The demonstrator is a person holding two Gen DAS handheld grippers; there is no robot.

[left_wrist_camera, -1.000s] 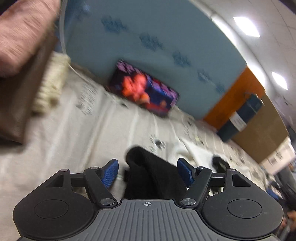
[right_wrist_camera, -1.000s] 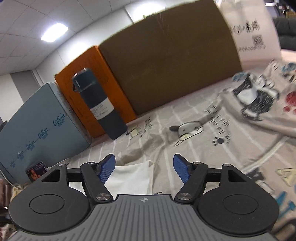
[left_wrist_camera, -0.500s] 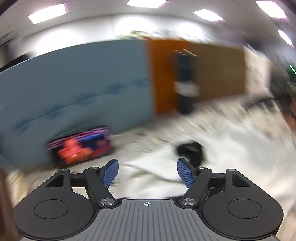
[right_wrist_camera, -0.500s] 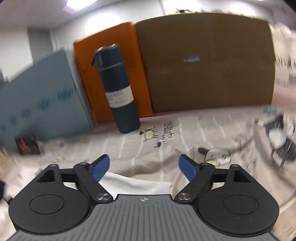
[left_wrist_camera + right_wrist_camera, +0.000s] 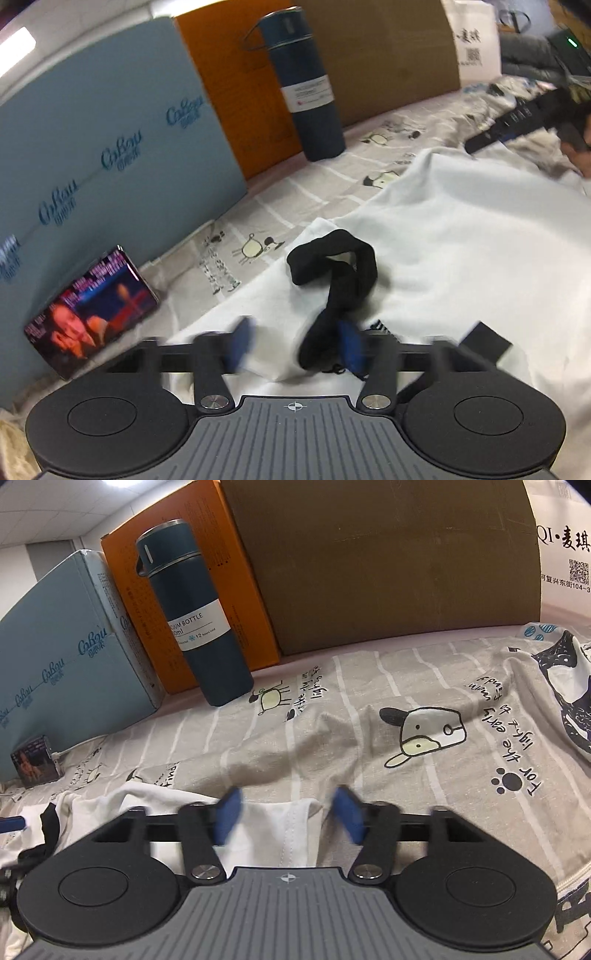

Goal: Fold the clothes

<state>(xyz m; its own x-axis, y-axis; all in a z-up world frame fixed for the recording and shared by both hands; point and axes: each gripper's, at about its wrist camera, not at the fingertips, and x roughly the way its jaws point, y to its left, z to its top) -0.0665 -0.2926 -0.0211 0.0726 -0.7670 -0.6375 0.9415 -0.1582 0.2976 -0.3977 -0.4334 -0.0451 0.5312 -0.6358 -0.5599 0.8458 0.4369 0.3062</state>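
Swinging round from the blue box side, the left gripper (image 5: 293,345) now points over the white shirt (image 5: 461,251), its blue jaws apart and blurred with motion. One second ago a black sock sat between those jaws; now the black sock (image 5: 338,273) lies twisted on the white shirt, its lower end crossing in front of the right-hand pad, and I cannot tell whether that pad touches it. My reading is that the sock has been let go on top of the shirt, which will get in the way of folding unless it is moved off.

The right gripper (image 5: 286,816) has dropped closer to the bed sheet (image 5: 424,686), jaws spread and empty, with a folded white edge of the shirt (image 5: 291,827) directly between them. That looks like a grasp about to be taken on the hem.

Relative to the thermos (image 5: 192,616): the shirt lies in front of it and nearer the cameras, the orange box (image 5: 240,572) stands just behind it, and the small photo card (image 5: 92,310) is well to its left.
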